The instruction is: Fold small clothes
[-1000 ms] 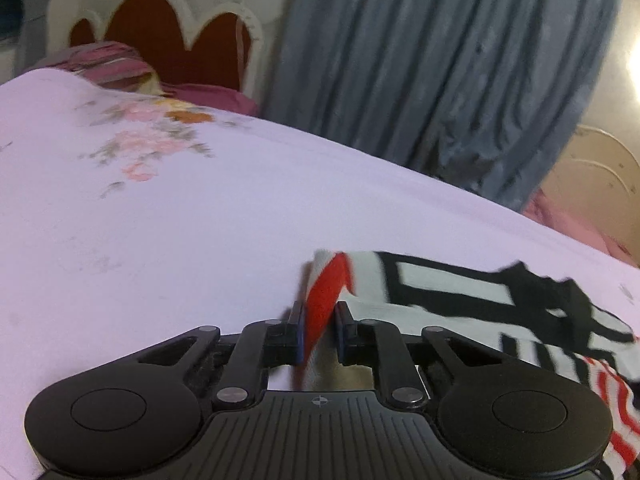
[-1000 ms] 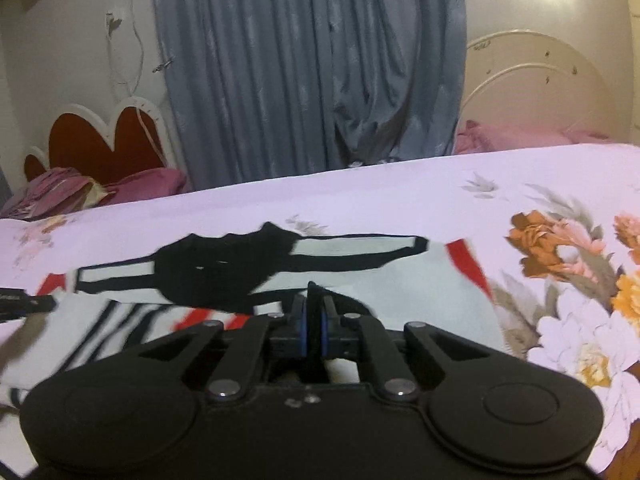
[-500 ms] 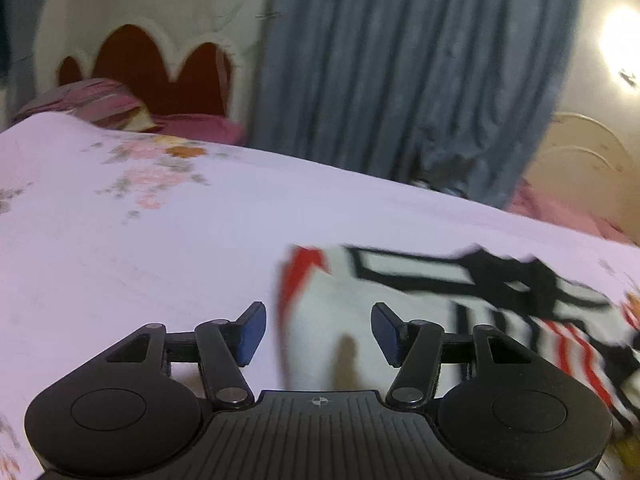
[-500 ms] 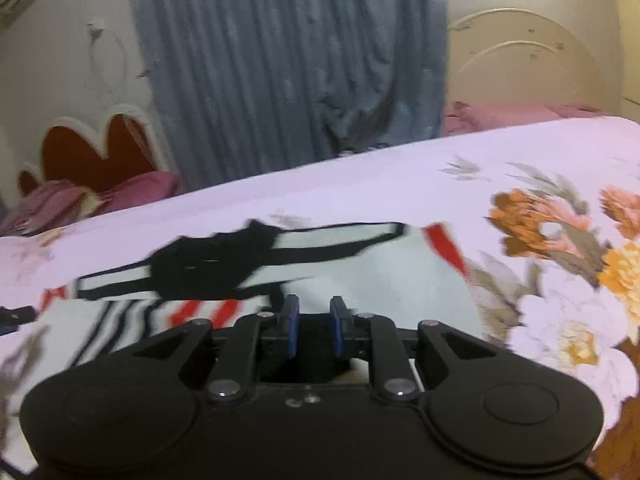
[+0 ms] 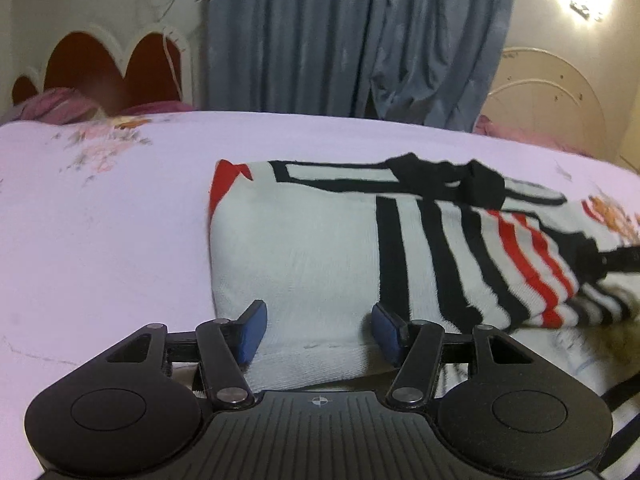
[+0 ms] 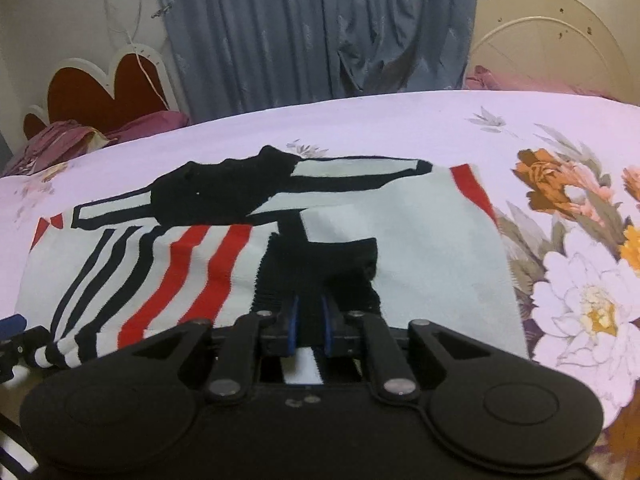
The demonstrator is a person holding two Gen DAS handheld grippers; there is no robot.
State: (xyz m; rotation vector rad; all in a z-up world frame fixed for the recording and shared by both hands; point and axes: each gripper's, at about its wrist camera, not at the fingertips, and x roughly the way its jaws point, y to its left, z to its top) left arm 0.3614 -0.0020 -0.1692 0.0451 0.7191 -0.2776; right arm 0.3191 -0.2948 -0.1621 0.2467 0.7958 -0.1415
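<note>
Garment [image 5: 312,248] on bedsheet [image 5: 100,240] (curtain [image 5: 352,36] behind)
</note>
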